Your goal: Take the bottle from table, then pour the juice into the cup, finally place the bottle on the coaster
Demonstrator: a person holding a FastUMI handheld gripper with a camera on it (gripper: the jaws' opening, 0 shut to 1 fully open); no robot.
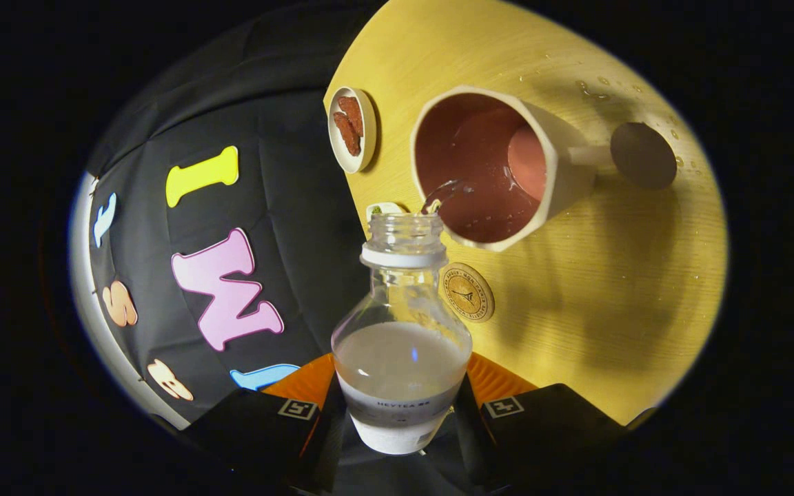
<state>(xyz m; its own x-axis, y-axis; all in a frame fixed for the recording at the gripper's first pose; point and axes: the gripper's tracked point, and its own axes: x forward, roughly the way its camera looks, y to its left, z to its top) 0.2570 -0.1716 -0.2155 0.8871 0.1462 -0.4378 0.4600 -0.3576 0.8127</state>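
Halfway-ish: tool clamps the bottle, juice streaming into the cup (pour underway), coaster drop-off left.

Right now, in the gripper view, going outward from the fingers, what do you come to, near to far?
Gripper shut on the bottle → bottle's open mouth, with liquid running off it → cup catching the stream → round disc past the cup's handle, on the wooden table.
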